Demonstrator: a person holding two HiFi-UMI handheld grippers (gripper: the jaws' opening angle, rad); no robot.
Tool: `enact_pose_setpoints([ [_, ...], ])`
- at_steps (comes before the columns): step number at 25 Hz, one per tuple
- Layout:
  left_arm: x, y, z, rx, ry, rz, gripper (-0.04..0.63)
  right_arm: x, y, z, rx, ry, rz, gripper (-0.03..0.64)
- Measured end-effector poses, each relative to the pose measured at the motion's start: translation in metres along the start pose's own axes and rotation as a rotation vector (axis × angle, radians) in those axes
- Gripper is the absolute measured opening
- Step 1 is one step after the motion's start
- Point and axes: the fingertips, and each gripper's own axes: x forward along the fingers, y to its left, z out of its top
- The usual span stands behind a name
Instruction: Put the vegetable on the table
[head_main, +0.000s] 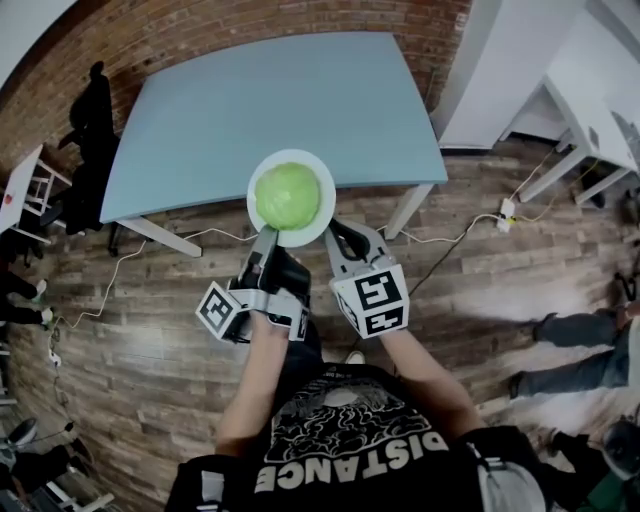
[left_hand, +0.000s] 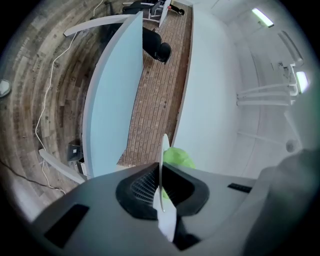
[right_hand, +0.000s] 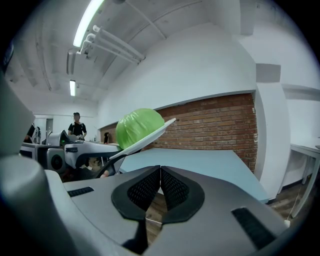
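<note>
– Carrying is the step we judge ourselves to be in; the vegetable (head_main: 287, 196), a round green head, sits on the white plate (head_main: 262, 178); the plate hangs in the air over the near edge of the blue worktop (head_main: 250, 100), not yet set down.
– So what do we count as done?
– The grasp; our left hand-held gripper (left_hand: 161, 189) is clamped on the plate's rim, with the thin white edge running straight between its jaws; our right hand-held gripper (right_hand: 160, 187) has its jaws pressed together on nothing, and its tips sit just beside the plate's right rim.
– And what is left?
– As we read it, the part that matters; we have to bring the plate further over the worktop and lower it, or lift the vegetable off onto the surface; the task sentence doesn't say which.
– Anything else on the plate?
– Only the vegetable, which fills most of it; in the right gripper view the plate looks tilted, though the wide lens may exaggerate that.
</note>
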Motion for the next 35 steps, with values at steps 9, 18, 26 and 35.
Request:
enact_pose_setpoints([
  [9, 0.076, 0.003, 0.059, -0.034, 0.014, 0.045, 0.011, 0.085, -0.025, 0.03, 0.011, 0.044, -0.031, 0.009],
  [18, 0.083, 0.012, 0.067, -0.031, 0.043, 0.029, 0.011, 0.097, -0.027, 0.029, -0.006, 0.021, -0.055, 0.009],
  [26, 0.111, 0.016, 0.112, -0.047, 0.059, 0.048, 0.011, 0.149, -0.024, 0.039, -0.003, 0.039, -0.078, 0.009],
  [35, 0.128, 0.02, 0.163, -0.068, 0.065, 0.061, 0.011, 0.197, -0.011, 0.046, -0.01, 0.053, -0.101, 0.009],
])
